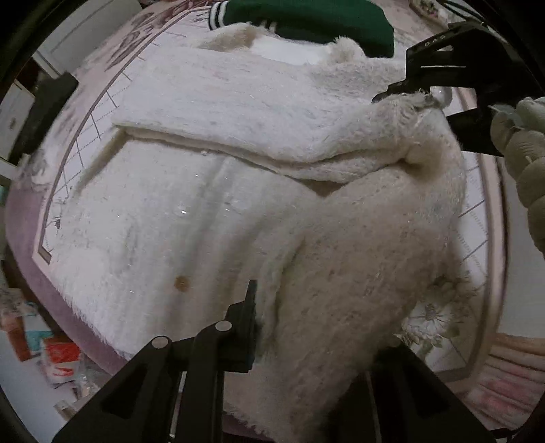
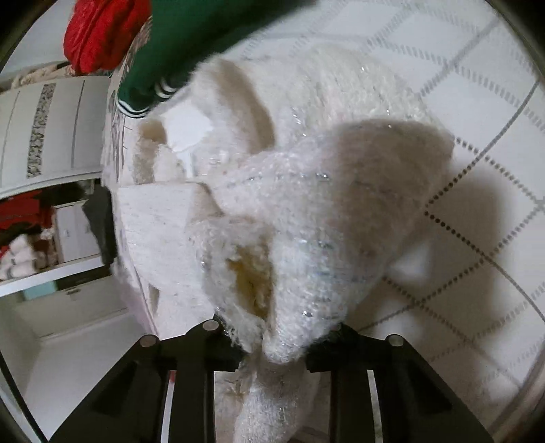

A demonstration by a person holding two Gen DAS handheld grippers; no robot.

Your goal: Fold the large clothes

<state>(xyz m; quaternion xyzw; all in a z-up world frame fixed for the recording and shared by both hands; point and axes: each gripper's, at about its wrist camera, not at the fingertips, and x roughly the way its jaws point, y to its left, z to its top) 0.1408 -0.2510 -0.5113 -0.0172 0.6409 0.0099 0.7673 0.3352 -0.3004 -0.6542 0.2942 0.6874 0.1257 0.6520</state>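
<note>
gripping fuzzy white sweater (image 1: 211, 211): left claw (image 1: 269, 327), right claw (image 2: 272, 354); green garment (image 1: 306, 17) beyond, touching.

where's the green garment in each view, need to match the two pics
Left wrist view: green garment at top centre, lying beyond the white fluffy sweater, its striped cuff toward the left.
Right wrist view: green garment at upper left, beside a red garment, striped cuff at its lower end.
Shared landmark: the white sweater's edge just below the green garment's striped cuff in both views.
</note>
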